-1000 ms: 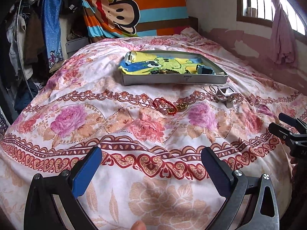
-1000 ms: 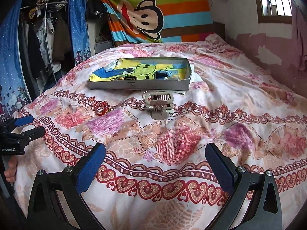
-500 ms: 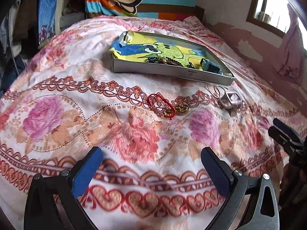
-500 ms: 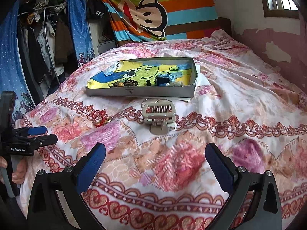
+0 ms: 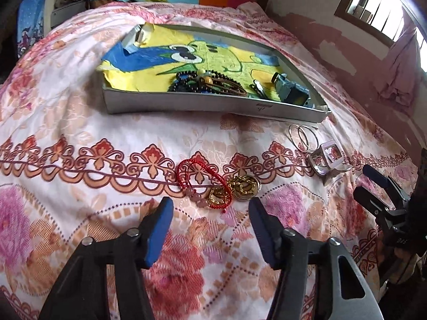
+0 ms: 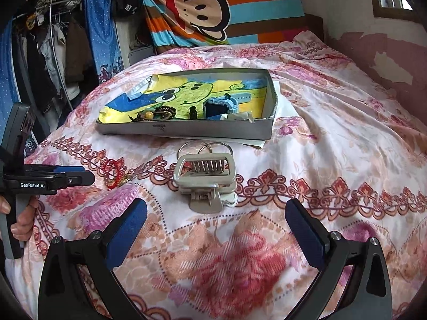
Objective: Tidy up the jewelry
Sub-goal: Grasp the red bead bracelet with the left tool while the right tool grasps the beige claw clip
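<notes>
A red string bracelet (image 5: pixel 202 181) with pink beads and gold chains (image 5: pixel 244 188) lie in a small pile on the floral bedspread. My left gripper (image 5: pixel 209 208) is open, its tips just short of the pile on either side. A grey hair claw clip (image 6: pixel 205 180) and thin silver bangles (image 6: pixel 204 146) lie in front of my right gripper (image 6: pixel 216 209), which is open and empty a little short of the clip. A shallow grey box (image 5: pixel 213 104) lined with a yellow cartoon cloth holds dark bead bracelets (image 5: pixel 208 84) and a blue watch (image 6: pixel 220 106).
The bed (image 6: pixel 333 133) fills both views. A clothes rack (image 6: pixel 53 53) stands on the left, a striped monkey blanket (image 6: pixel 213 5) hangs at the back, and a peeling wall (image 6: pixel 387 61) is on the right. The left gripper shows in the right wrist view (image 6: pixel 88 178).
My left gripper has moved forward and down to the red bracelet pile and its jaws have narrowed. My right gripper has moved closer to the hair clip.
</notes>
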`<action>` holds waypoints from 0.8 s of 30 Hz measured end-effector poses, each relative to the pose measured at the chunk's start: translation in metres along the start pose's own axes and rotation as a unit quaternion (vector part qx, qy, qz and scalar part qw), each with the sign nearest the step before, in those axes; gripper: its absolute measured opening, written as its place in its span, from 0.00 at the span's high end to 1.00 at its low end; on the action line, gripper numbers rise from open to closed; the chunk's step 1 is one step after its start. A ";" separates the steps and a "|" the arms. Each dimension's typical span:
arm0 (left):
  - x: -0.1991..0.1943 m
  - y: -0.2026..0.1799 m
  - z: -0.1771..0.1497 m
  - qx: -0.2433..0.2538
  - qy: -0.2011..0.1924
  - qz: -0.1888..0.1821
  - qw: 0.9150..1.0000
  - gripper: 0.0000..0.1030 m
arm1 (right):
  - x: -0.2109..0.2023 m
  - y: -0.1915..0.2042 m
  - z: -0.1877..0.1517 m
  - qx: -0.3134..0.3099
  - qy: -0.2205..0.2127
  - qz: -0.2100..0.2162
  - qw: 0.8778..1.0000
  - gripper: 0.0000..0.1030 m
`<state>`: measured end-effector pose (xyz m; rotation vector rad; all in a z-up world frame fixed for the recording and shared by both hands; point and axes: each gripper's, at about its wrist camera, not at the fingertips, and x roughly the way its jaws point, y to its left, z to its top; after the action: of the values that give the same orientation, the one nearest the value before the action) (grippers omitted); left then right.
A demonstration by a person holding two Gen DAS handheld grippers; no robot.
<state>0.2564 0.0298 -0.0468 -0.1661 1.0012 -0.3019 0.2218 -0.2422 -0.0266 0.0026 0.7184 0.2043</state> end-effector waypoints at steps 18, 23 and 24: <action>0.045 0.023 0.025 -0.005 0.040 0.045 0.998 0.93 | 0.054 0.013 0.015 -0.032 0.034 0.013 0.999 0.25; 0.043 0.023 0.021 -0.009 0.037 0.028 0.999 0.97 | 0.056 0.016 0.011 -0.041 0.039 0.015 0.998 0.35; 0.042 0.022 0.021 -0.008 0.038 0.022 0.999 0.97 | 0.056 0.017 0.010 -0.043 0.040 0.015 0.998 0.40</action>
<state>0.2989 0.0370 -0.0756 -0.1480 1.0806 -0.2608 0.2670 -0.2146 -0.0544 -0.0775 0.7881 0.2653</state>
